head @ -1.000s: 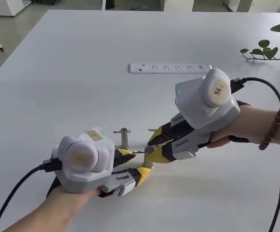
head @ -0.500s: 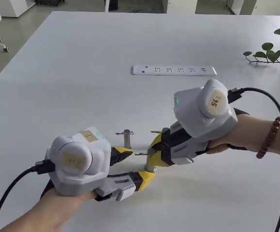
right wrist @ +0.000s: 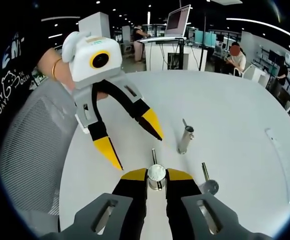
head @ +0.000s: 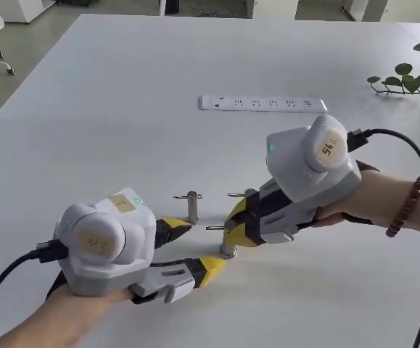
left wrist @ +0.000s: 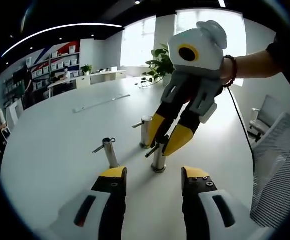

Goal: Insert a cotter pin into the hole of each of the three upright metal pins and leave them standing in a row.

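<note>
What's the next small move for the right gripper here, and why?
Probably slide the front pin back into line. The right gripper is shut on it, a cotter pin already crosses it, and it stands out of row with the left pin and the far pin.

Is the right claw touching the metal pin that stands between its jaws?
Touching. In the right gripper view, the right claw has its two yellow jaws pressed against both sides of the metal pin, with no gap visible.
</note>
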`<state>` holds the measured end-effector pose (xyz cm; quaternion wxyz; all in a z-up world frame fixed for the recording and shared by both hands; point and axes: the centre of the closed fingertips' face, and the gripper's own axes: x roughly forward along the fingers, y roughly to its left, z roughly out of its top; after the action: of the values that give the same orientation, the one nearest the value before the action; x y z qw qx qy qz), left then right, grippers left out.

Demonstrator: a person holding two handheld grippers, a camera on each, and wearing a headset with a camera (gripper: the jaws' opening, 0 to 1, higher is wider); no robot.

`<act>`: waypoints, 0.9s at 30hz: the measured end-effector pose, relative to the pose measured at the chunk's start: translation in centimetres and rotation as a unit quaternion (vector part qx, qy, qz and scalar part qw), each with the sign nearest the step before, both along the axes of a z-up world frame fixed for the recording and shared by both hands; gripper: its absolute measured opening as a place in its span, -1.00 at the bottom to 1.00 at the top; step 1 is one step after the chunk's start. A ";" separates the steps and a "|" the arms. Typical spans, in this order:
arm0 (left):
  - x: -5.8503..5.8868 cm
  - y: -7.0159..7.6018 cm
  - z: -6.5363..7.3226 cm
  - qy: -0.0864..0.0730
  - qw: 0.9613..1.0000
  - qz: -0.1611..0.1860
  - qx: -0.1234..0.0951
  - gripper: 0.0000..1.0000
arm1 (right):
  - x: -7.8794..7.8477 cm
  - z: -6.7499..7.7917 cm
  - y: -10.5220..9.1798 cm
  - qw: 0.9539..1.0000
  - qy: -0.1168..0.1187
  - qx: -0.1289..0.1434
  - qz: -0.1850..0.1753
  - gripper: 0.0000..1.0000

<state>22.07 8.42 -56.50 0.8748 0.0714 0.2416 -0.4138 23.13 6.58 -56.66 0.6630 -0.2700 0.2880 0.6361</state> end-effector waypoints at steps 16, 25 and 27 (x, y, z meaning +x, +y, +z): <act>-0.9 1.3 0.7 -0.007 1.000 0.009 0.002 -0.11 | 0.7 0.6 -3.4 1.000 -0.004 -0.010 -0.020 -0.84; -0.7 1.6 1.0 -0.011 1.000 0.017 0.002 -0.12 | 1.9 1.2 -5.8 0.999 -0.014 -0.017 -0.033 -0.84; -0.7 1.6 1.0 -0.012 1.000 0.017 0.002 -0.12 | 2.1 1.2 -6.3 0.999 -0.015 -0.018 -0.037 -0.84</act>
<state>21.34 9.99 -55.50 0.8843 0.0741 0.2333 -0.3977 25.20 0.31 -55.46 0.6853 -0.2800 0.2992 0.6020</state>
